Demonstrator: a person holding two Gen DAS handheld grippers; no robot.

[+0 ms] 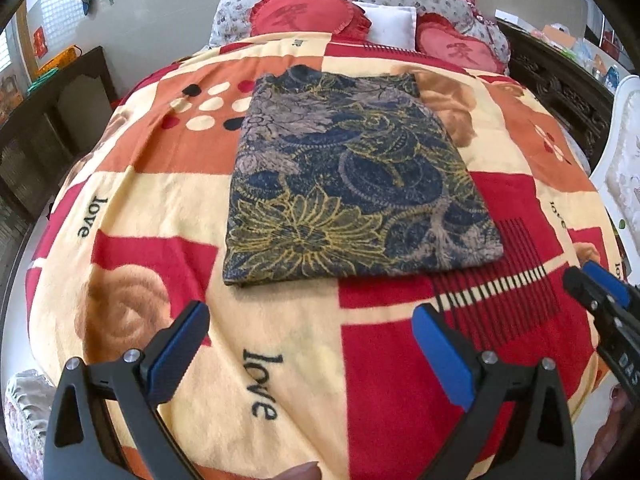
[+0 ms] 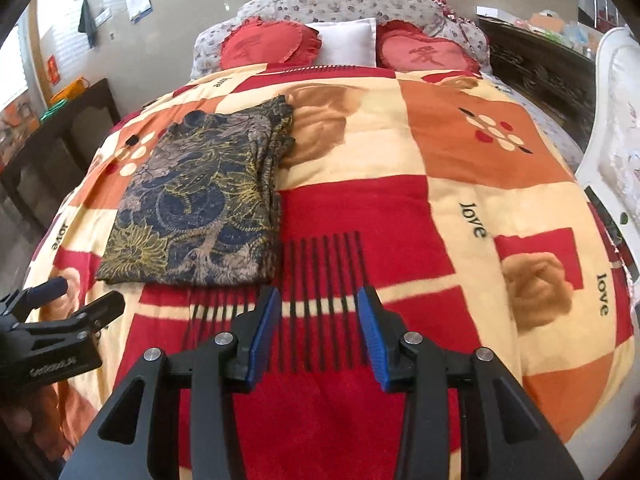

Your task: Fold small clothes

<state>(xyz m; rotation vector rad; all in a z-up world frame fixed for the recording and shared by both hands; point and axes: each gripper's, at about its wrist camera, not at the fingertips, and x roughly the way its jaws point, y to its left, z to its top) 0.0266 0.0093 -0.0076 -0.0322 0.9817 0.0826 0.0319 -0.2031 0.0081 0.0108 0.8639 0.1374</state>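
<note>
The folded garment (image 1: 352,176) is lying flat on the blanket (image 1: 280,360), just beyond both grippers. The left gripper (image 1: 312,332) and right gripper (image 2: 318,312) are hanging released, grasping nothing. A careless regrasp is risking dragging its stacked right-hand edges apart.

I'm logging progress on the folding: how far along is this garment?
Done: the patterned garment lies as a flat folded rectangle on the blanket, its layered edges stacked along one side. In hand: nothing; the left gripper and right gripper are both open and clear of it. Left: no other loose clothes show.
</note>
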